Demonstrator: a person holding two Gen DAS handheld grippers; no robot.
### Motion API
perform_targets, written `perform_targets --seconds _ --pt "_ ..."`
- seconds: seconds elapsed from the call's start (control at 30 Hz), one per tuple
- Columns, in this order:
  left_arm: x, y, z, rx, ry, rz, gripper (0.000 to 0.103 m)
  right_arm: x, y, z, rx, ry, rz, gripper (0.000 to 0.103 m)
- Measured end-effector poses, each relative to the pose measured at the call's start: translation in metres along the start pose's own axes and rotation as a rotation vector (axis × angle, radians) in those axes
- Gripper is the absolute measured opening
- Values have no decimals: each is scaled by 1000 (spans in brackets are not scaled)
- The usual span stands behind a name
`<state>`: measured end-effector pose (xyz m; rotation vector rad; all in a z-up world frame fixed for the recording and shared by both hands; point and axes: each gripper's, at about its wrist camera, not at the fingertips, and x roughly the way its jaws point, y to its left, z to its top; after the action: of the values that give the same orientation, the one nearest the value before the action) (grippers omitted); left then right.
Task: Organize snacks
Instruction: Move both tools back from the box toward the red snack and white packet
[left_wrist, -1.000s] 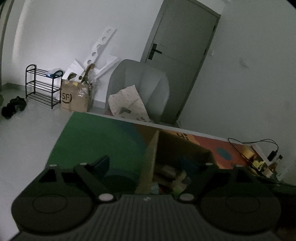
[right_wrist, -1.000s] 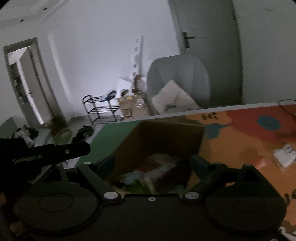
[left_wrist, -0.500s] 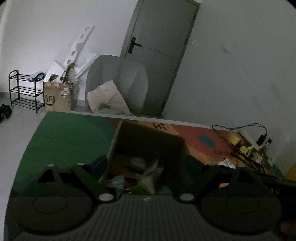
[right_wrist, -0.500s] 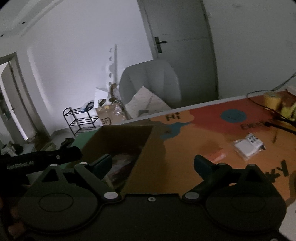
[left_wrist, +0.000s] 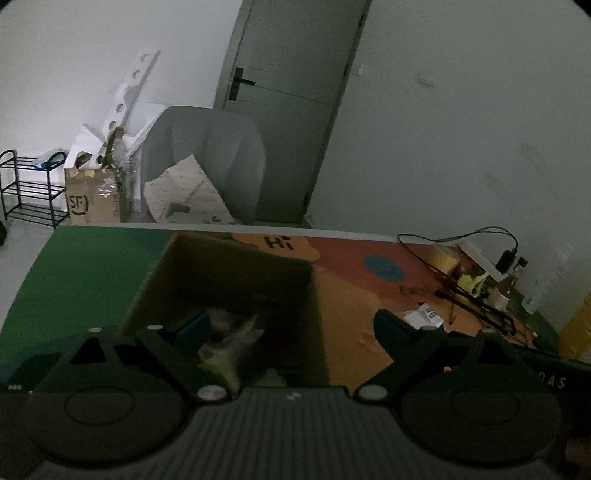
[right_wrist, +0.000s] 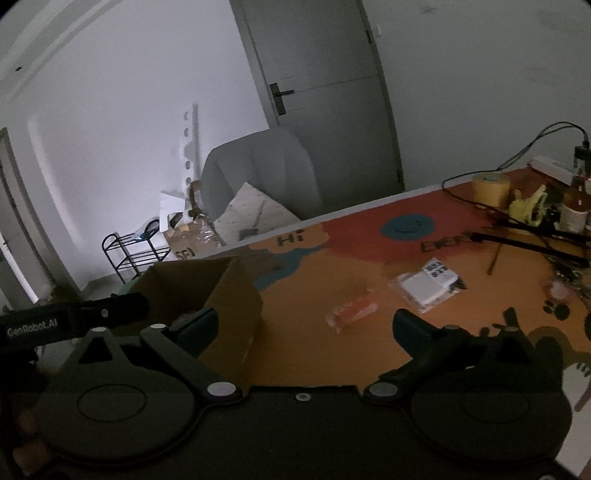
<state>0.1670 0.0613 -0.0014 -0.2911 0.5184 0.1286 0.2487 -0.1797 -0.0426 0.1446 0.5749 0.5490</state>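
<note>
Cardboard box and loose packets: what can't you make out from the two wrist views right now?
- Contents of the cardboard box: left wrist view, dark and blurred, partly behind the left gripper.
- Box interior: right wrist view, hidden by its near wall.
- Orange packet: right wrist view, blurred, label unreadable.
- White packet: print too small.

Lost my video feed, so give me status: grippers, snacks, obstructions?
Left gripper and right gripper open, empty. Orange snack packet and white packet loose beside cardboard box. Path unobstructed.
</note>
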Motion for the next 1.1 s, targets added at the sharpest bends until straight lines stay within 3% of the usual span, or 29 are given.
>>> perform_targets --seconds 1.1 --pt "72 -91 -17 96 100 -77 98 10 -109 -11 125 28 -85 103"
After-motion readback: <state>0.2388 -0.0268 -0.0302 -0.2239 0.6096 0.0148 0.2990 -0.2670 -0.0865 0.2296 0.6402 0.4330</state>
